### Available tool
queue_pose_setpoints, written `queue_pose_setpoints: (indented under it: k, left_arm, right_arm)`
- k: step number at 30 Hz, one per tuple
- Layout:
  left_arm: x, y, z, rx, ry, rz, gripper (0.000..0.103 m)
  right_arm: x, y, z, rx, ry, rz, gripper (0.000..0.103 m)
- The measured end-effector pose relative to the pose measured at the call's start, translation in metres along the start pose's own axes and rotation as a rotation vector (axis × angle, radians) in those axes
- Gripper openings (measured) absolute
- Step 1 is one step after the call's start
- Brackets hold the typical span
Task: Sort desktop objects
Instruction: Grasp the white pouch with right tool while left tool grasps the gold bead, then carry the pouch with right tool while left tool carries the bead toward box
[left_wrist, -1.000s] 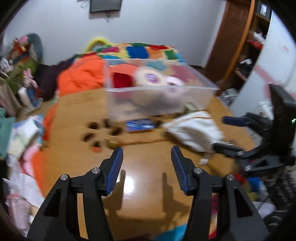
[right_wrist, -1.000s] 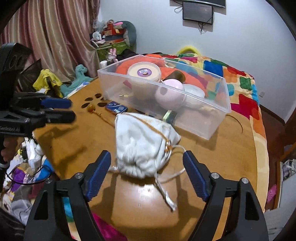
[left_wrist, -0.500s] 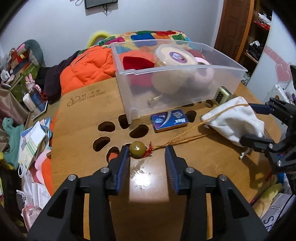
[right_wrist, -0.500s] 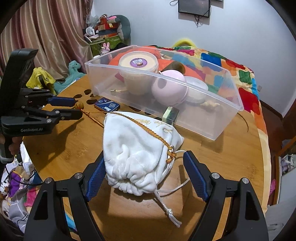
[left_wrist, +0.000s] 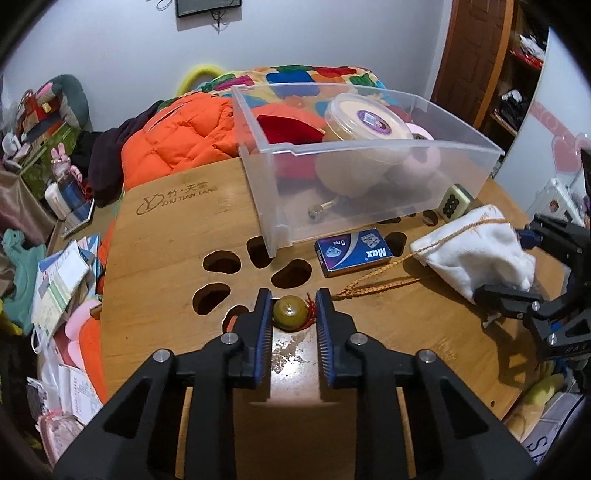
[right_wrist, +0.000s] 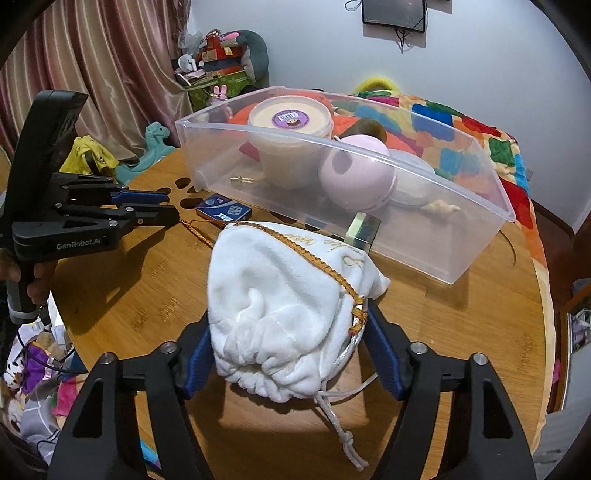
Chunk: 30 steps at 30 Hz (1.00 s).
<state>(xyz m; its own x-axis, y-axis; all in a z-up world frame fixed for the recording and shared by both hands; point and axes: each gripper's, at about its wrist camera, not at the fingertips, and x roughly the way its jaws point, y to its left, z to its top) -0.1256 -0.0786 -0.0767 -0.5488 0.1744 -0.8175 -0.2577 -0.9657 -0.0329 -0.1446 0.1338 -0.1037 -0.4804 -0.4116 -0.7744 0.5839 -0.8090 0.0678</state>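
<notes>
An olive-green bead with a red tassel and a braided gold cord lies on the round wooden table. My left gripper straddles the bead, jaws narrowed but with a small gap on the right side. The cord runs over a white drawstring pouch. My right gripper is around the pouch's near end, both pads against the cloth. A clear plastic bin holds a lidded tub and a pink ball.
A blue "Max" box and a mahjong tile lie in front of the bin. Oval holes pierce the tabletop left of the bead. An orange jacket and a colourful bed lie behind; clutter lies on the floor at the left.
My left gripper moved forward and narrowed around the bead. My right gripper advanced and closed in on the white pouch.
</notes>
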Motion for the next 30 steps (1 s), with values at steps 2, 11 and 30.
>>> queue_pose_setpoints:
  k: [2,11,30]
  left_arm:
    - [-0.002,0.001,0.0,-0.016,-0.011,0.028,0.019]
    - [-0.022,-0.004,0.002,-0.024,-0.058,0.012,0.019]
    - [-0.059,-0.032,0.011,0.003,-0.138,-0.033,0.019]
  right_arm:
    - [-0.001,0.001,0.001,0.002,-0.007,0.006,0.062]
    - [-0.012,-0.002,0.004,0.041,-0.037,0.05,0.047]
    - [-0.062,0.002,0.007,0.029,-0.143,-0.001,0.044]
